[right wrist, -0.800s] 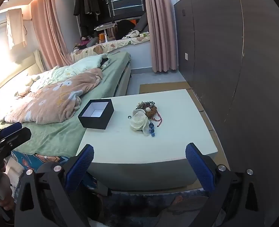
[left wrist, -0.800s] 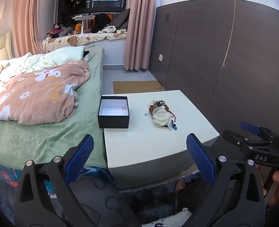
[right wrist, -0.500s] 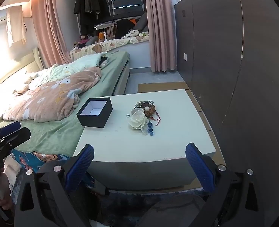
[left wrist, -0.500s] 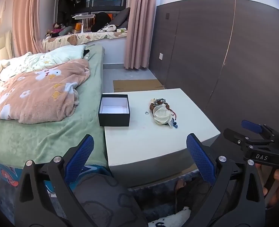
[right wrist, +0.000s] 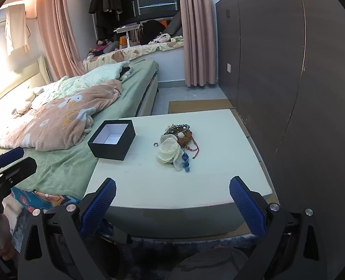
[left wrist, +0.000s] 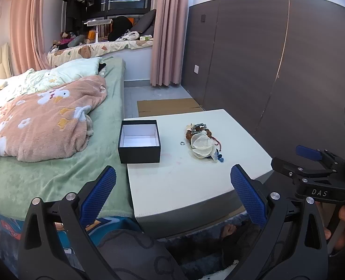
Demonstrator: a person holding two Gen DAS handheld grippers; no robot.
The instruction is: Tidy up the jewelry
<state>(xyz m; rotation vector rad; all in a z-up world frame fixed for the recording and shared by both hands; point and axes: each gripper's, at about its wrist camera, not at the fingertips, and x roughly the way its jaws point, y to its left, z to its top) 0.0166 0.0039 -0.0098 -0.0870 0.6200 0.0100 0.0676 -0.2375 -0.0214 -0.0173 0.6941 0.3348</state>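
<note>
Jewelry pile [left wrist: 202, 141] [right wrist: 177, 145] lying heaped on the white counter [left wrist: 184, 186] [right wrist: 172, 182], right of centre: a white shell-like flower piece [left wrist: 202, 145] [right wrist: 168, 151] at the near side, brown and grey bead strands [left wrist: 195, 128] [right wrist: 180, 131] at the far side, a red cord [right wrist: 194, 150] and blue stones [right wrist: 186, 163] along the right and near edges. Small ring [left wrist: 182, 143] [right wrist: 155, 144] lying apart, just left of the pile. Black box [left wrist: 139, 144] [right wrist: 112, 142], lidless with white interior, standing at the counter's left edge beside the bed [left wrist: 55, 163] [right wrist: 62, 163] with its pink blanket [left wrist: 39, 123] [right wrist: 55, 123]. Left gripper [left wrist: 172, 191] and right gripper [right wrist: 172, 196] both held released, blue pads spread wide and holding nothing, hovering at the near edge of the counter, well apart from the jewelry. Dark panelled wall [left wrist: 277, 58] [right wrist: 289, 70] at right; pink curtains [left wrist: 167, 30] [right wrist: 195, 30] at far end.
</note>
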